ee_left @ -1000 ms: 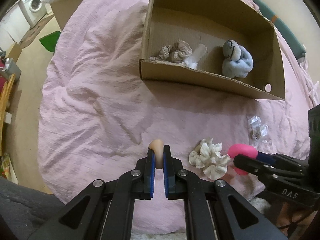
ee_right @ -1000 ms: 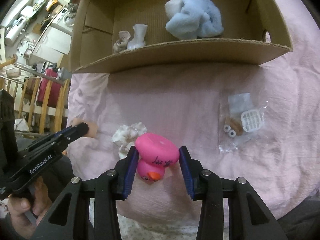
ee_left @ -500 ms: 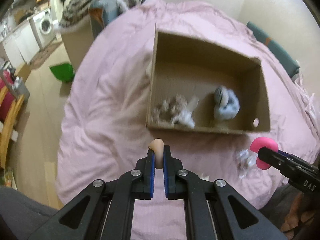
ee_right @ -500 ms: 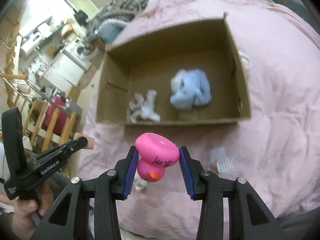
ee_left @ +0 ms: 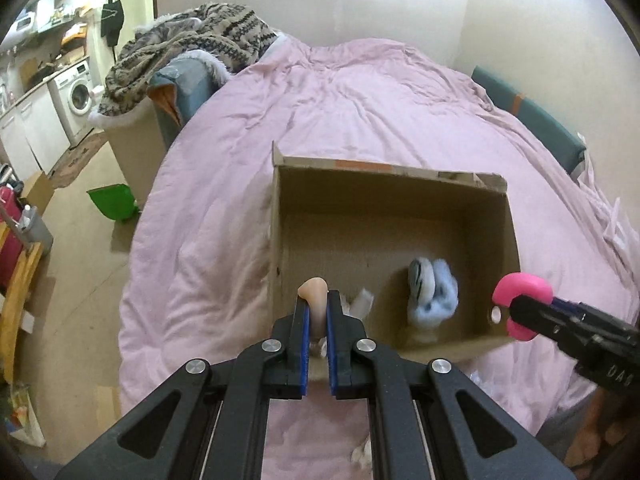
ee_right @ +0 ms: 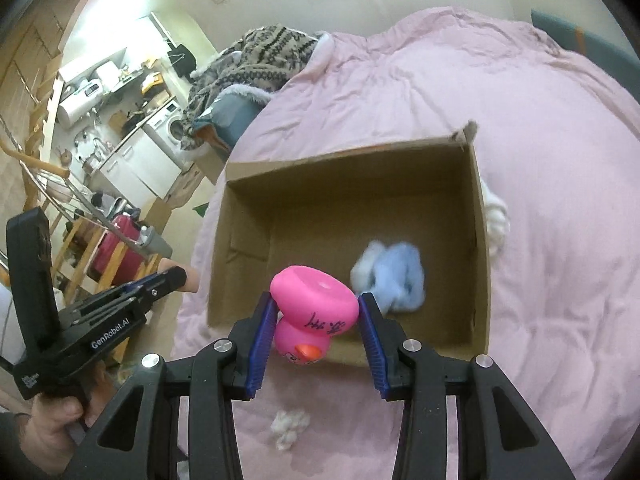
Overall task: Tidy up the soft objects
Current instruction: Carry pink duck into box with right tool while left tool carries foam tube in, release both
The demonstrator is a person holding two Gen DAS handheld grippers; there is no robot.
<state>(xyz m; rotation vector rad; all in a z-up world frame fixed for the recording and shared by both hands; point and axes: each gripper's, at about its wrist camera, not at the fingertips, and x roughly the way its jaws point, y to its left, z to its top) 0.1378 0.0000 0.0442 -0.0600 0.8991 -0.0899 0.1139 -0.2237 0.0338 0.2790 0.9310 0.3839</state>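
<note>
Left gripper (ee_left: 316, 312): it's pinching a small peach-coloured soft piece (ee_left: 315, 294) — jaws nearly together, the rounded tip poking out past the blue pads. It's hanging over the near left part of the box, angled down.

Right gripper (ee_right: 316, 320): it's squeezing a pink rubber duck (ee_right: 314, 308), jaws partway apart with the pads pressing on both sides. The duck is sitting upside down, orange beak facing the camera and black scribbled writing on its flat base. From the left wrist view it's showing up at the box's near right corner.

Cardboard box (ee_right: 482, 264): open on top, sitting on the pink duvet (ee_left: 360, 104). Both grippers are hovering above its near edge.

Light blue plush (ee_right: 390, 276): lying inside the box toward the near right side, a bit blurred.

White fabric bit (ee_left: 362, 300): inside the box next to the left gripper's fingers, mostly hidden by them.

White scrunchie (ee_right: 290, 426): lying on the duvet in front of the box, outside it, below the right gripper.

Hand (ee_right: 52, 436): gripping the left gripper's handle at the bottom left of the right wrist view.

Background: a patterned knit blanket (ee_left: 188, 48) is piled on a chair past the bed — and a washing machine (ee_left: 76, 100) is sitting further back.
</note>
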